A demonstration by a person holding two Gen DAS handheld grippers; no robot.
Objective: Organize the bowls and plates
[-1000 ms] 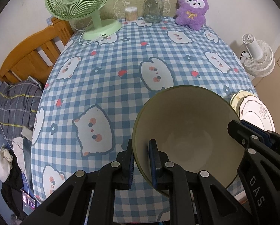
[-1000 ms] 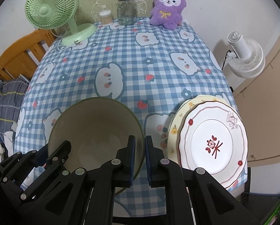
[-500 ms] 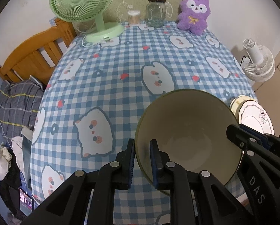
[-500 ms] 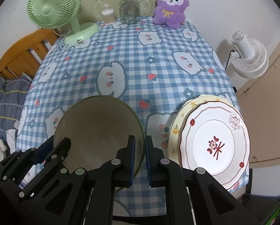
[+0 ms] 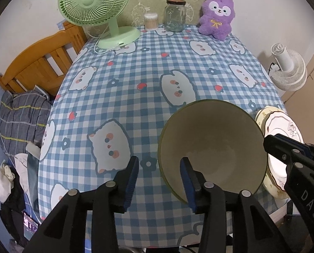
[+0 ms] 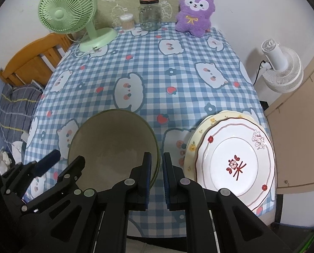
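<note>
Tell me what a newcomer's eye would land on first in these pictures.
First, the big olive-green bowl near the front of the checked tablecloth, with the open left gripper straddling its near-left rim and the right gripper pinching its right rim. Next, the two stacked flowered plates just right of the bowl at the table's front right corner. At the far edge, the purple plush bunny and green desk fan stand out.

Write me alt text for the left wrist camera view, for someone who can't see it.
The left gripper, jaws open, straddles the near rim of a green bowl on a blue checked tablecloth. The right gripper pinches the bowl's far rim, beside two stacked plates. A green fan, glass jar and purple plush line the back.
</note>
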